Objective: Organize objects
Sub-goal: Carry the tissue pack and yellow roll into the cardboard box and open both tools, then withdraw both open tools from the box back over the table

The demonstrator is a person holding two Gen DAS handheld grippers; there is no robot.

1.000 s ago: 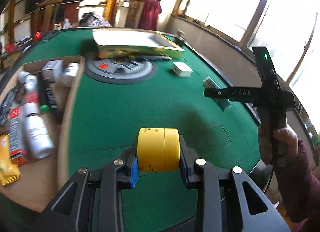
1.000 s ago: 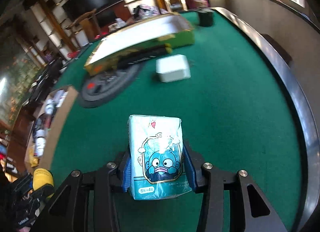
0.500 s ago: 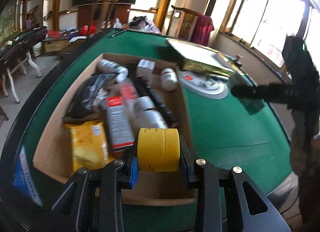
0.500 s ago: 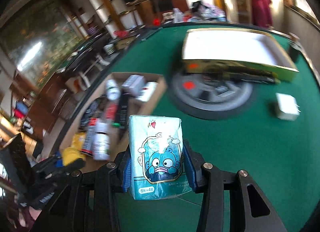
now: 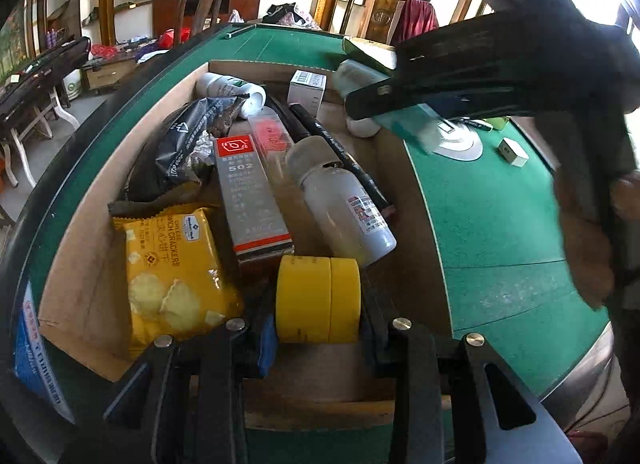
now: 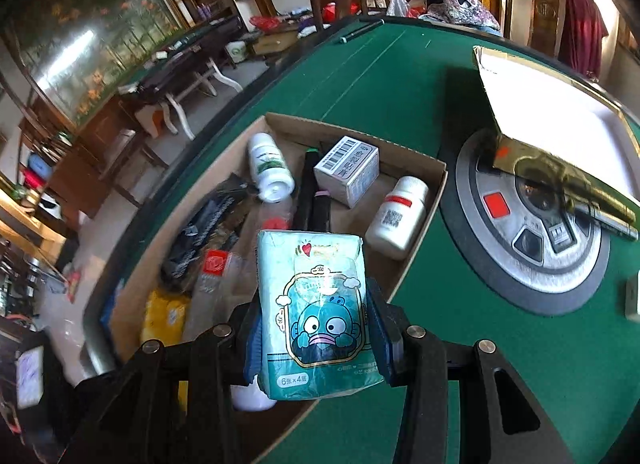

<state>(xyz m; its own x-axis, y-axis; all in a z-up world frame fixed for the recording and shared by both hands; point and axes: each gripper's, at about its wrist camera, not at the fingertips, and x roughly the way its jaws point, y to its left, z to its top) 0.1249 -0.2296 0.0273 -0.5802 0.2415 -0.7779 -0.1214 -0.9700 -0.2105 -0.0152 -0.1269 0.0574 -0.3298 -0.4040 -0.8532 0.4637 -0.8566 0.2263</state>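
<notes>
Left gripper (image 5: 318, 334): pinching two yellow tape rolls (image 5: 318, 300), over box (image 5: 80, 284).
Right gripper (image 6: 314, 338): pinching tissue pack (image 6: 316, 312), "6×4", over box.
Carton (image 5: 250, 199): "502".

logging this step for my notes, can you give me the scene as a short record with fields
left tongs: shut on yellow tape roll, over the near end of the cardboard box
right tongs: shut on tissue pack, above the box
box contents: cracker bag, 502 glue carton, white spray bottle, black marker, pill bottle, small barcoded box
surface: green felt table
left on table: small white box
</notes>
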